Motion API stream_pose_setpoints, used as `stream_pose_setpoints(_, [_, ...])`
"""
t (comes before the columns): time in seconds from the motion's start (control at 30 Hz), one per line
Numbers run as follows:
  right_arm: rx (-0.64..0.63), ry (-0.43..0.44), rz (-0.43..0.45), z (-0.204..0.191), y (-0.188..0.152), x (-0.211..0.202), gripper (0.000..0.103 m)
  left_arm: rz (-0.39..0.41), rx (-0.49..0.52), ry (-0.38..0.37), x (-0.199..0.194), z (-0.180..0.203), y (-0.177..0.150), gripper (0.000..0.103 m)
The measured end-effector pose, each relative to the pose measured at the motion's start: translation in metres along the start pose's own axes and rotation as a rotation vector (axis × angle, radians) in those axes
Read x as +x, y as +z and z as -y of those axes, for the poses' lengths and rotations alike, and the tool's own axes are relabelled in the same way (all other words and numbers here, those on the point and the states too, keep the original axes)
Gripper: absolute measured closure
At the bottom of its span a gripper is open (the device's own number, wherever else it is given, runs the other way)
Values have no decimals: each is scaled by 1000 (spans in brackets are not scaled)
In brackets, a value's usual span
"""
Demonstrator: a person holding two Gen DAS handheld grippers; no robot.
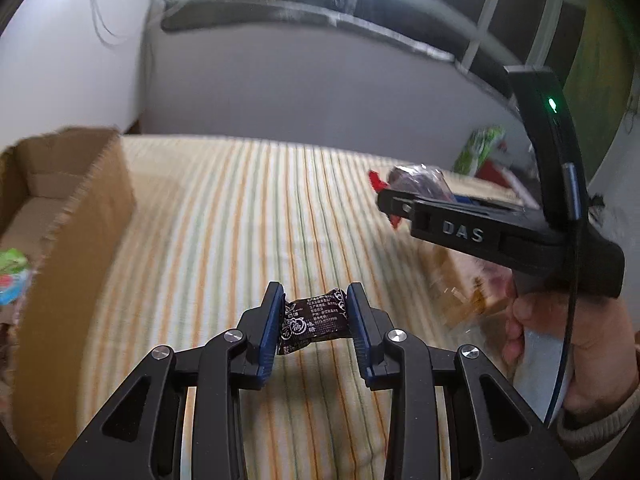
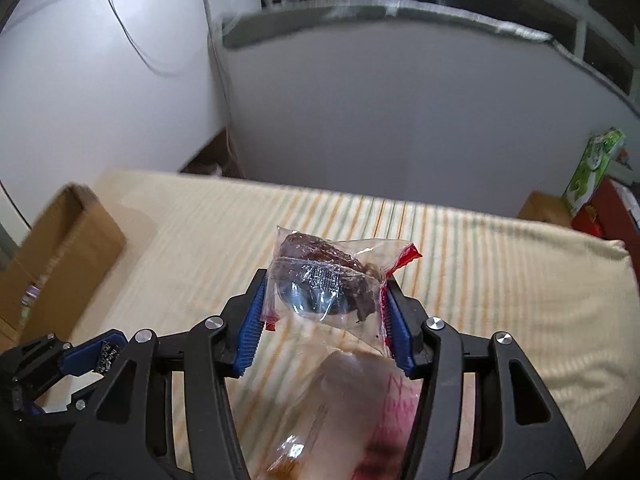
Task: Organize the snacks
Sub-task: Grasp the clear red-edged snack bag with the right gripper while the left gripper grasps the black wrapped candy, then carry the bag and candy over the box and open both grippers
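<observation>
In the left wrist view my left gripper (image 1: 315, 295) is shut on a small dark brown candy (image 1: 306, 322) with white print, held above the striped cloth (image 1: 240, 208). My right gripper (image 2: 325, 285) is shut on a clear packet (image 2: 316, 254) with red ends and a dark dried fruit inside, lifted over the cloth. From the left wrist view, the right gripper (image 1: 386, 200) hovers at the right with that packet (image 1: 420, 178), and a hand (image 1: 560, 340) grips its handle. An open cardboard box (image 1: 80, 216) stands at the left and has colourful wrappers (image 1: 12, 276) inside.
A clear bag of snacks (image 2: 360, 400) lies blurred below the right gripper, and it shows as a bag (image 1: 460, 284) in the left wrist view. The cardboard box (image 2: 72, 240) sits at the cloth's left edge. A green carton (image 2: 592, 168) and red things stand beyond the right edge, with a white wall behind.
</observation>
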State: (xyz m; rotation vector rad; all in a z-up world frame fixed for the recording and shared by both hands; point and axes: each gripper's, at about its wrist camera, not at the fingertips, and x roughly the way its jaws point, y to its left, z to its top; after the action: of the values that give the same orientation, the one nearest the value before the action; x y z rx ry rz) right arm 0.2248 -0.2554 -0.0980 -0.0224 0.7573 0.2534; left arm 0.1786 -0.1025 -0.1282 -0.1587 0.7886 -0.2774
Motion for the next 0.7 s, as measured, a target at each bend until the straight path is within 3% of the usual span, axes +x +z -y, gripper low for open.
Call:
stream_pose_setpoints(0.27, [27, -5, 182, -27, -18, -132, 47, 210, 132, -29, -96, 31, 7, 72])
stream_pose_setpoints(0.37, [45, -9, 218, -35, -32, -162, 47, 265, 167, -36, -127, 38, 5, 72])
stream_pose_setpoints(0.7, [57, -35, 260, -45, -57, -194, 47, 311, 191, -56, -164, 42, -4, 72])
